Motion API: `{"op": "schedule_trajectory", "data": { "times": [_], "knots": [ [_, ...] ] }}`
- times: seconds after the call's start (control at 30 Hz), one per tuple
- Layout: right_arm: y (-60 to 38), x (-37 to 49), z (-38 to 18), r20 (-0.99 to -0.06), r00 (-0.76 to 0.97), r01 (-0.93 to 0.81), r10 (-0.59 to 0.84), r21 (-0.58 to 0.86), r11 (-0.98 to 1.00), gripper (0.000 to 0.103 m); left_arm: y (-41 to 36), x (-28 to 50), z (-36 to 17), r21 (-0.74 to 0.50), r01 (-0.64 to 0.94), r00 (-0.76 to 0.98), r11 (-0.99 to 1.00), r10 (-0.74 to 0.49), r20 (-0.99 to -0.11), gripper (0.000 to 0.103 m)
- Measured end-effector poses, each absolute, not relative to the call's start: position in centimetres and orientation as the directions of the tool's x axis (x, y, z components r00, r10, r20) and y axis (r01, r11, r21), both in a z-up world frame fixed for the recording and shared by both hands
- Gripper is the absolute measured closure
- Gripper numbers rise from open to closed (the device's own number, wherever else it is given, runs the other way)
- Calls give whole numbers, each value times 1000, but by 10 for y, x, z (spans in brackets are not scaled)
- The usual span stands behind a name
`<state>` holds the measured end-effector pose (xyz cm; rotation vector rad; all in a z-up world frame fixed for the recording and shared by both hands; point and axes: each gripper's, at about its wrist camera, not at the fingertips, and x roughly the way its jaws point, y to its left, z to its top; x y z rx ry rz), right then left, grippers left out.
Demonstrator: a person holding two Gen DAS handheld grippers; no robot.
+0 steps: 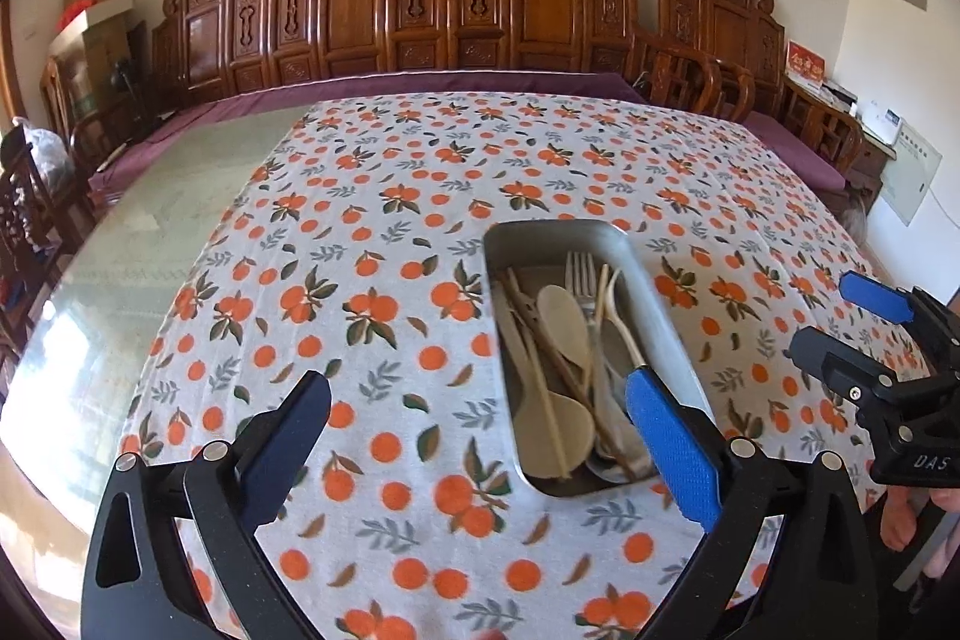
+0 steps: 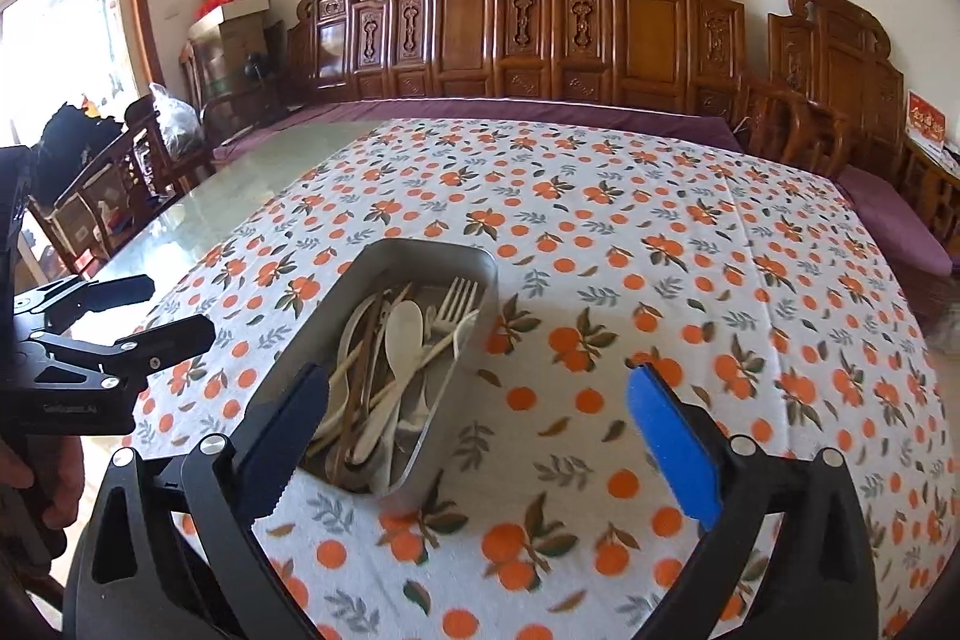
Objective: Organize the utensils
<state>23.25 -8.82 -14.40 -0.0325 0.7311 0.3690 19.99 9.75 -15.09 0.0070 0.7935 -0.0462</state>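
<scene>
Left gripper (image 1: 477, 433) and right gripper (image 2: 477, 427) both gaping, empty; metal tray (image 2: 480, 261) at 12 o'clock heaped with utensils (image 2: 399, 358) — tangled chopsticks risk snagging, spilling onto tablecloth (image 2: 660, 232)

Two grippers held out with their jaws wide apart

The left gripper (image 1: 477, 436) points down at a slant, and nothing sits between its fingers (image 1: 672, 436). In the left wrist view the right gripper (image 1: 840, 322) shows at 3 o'clock, jaws apart and holding nothing. A hand (image 2: 36, 484) grips the left tool at 8 o'clock in the right wrist view. The right gripper (image 2: 477, 430) slants down too.
</scene>
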Motion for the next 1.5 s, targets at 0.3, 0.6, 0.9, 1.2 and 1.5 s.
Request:
{"op": "schedule_trajectory", "data": {
  "times": [0.3,0.6,0.9,1.2,1.5],
  "knots": [
    [-127,195,-127,-631,718,-292,294,110,950,3,61,174,-141,23,51,709,998,-19,-705,8],
    [-163,156,-115,-620,743,-230,252,118,966,3,28,141,-126,-5,79,718,997,-60,-693,8],
    [-185,120,-93,-591,775,-189,221,117,975,3,12,108,-96,-1,86,748,996,-65,-660,8],
    [-195,91,-57,-529,824,-162,203,124,979,3,2,78,-55,12,90,791,996,-64,-609,8],
    [-200,68,-7,-434,883,-150,179,101,983,3,-2,51,-11,19,77,851,997,-56,-522,8]
  ]
}}
